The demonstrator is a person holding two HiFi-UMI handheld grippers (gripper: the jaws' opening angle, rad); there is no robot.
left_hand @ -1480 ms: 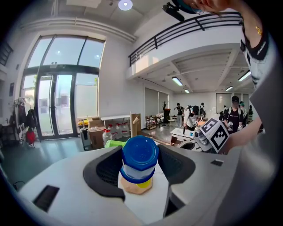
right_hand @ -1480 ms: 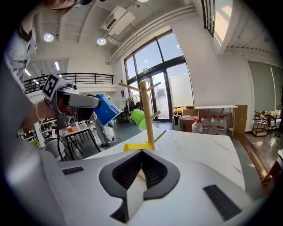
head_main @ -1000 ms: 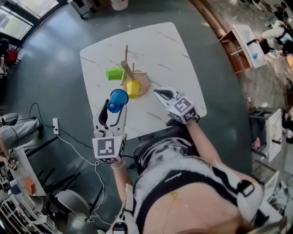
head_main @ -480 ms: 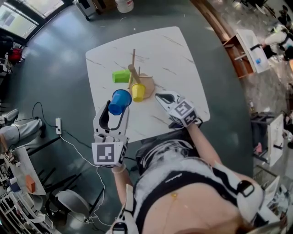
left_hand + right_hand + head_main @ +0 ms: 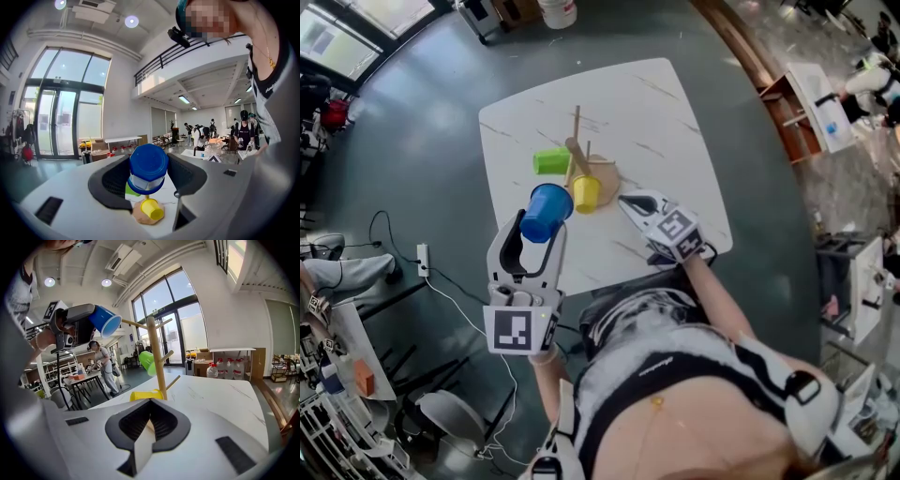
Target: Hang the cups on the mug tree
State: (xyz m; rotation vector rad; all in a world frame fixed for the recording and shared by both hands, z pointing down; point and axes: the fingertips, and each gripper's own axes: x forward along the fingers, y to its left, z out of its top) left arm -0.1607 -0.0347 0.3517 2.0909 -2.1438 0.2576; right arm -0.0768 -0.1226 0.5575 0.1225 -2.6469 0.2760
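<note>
My left gripper [image 5: 538, 228] is shut on a blue cup [image 5: 547, 211], held on its side in the air over the table's near left edge. In the left gripper view the blue cup [image 5: 148, 168] fills the gap between the jaws, bottom toward the camera. The wooden mug tree [image 5: 578, 156] stands mid-table with a green cup [image 5: 551, 160] hanging on a left peg. A yellow cup [image 5: 585, 193] lies on its side at the tree's base. In the right gripper view the blue cup [image 5: 104, 319] hangs level with the tree's [image 5: 157, 355] top pegs. My right gripper [image 5: 637, 202] rests shut and empty right of the tree.
The white marble table [image 5: 675, 141] has bare top behind and to the right of the tree. A power strip and cable [image 5: 422, 259] lie on the floor to the left. A chair [image 5: 441, 412] stands at the lower left.
My left gripper has risen with the blue cup, which now sits closer to the tree in the head view. The right gripper has stayed where it was.
</note>
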